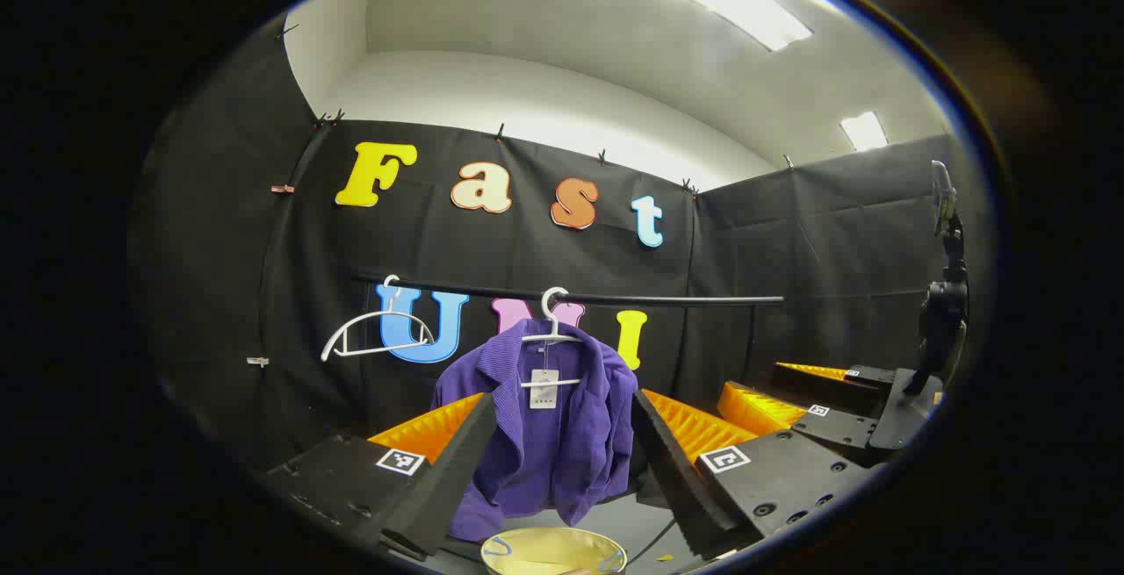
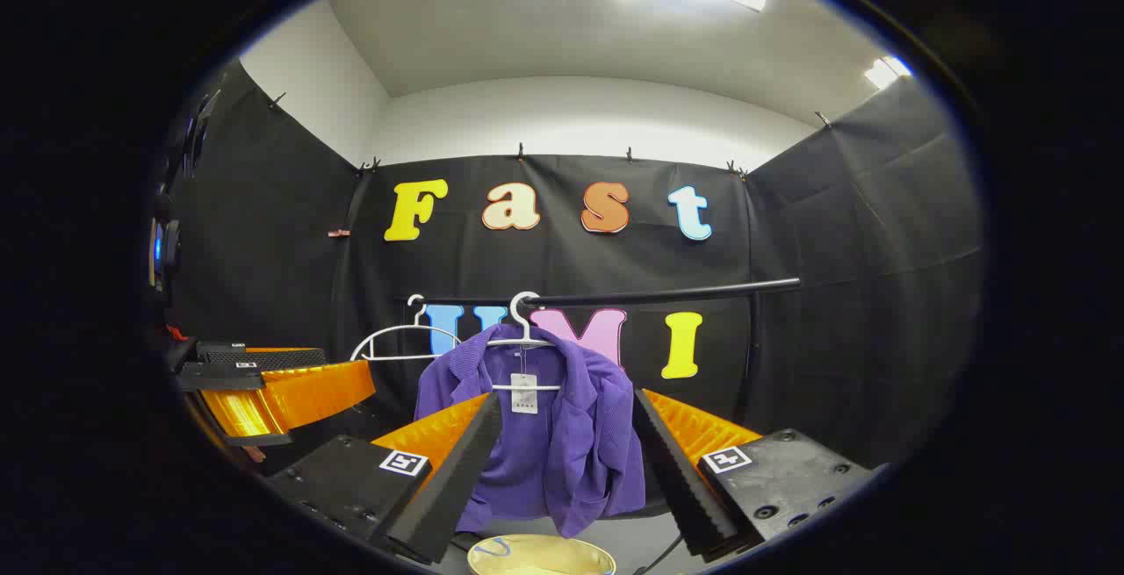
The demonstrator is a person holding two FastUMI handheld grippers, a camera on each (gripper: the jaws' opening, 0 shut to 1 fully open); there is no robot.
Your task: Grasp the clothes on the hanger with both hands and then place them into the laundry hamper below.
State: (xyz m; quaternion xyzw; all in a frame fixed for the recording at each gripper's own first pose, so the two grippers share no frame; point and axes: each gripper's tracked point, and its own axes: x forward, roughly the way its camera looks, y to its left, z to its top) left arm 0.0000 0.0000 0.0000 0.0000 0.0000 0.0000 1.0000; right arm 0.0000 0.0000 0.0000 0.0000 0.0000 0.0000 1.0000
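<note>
Your purple jacket (image 1: 549, 434) hangs on a white hanger (image 1: 551, 334) from the black rail (image 1: 571, 297), straight ahead of your left claw (image 1: 562, 461) and framed in the gap between its two fingers without touching either. In the right gripper view the same jacket (image 2: 544, 430) sits ahead of your right claw (image 2: 566, 461) in the same way, centred between the fingers and clear of them, on its hanger (image 2: 525, 338) under the rail (image 2: 650, 297). Both claws stand wide apart and have hold of nothing. A white tag (image 1: 543, 388) dangles at the jacket's open front, just beyond the fingertips. The pale yellow laundry hamper (image 1: 553, 550) lies below the jacket, low between your left claw's fingers, and its rim (image 2: 540, 555) shows at the same low spot between your right claw's fingers. A second hanger (image 1: 373, 336), bare, hangs on the rail up and to the left of your left claw. Off to the right of your left claw you can see the other claw's orange and black fingers, and in the right gripper view the left one appears far out to the left.
</note>
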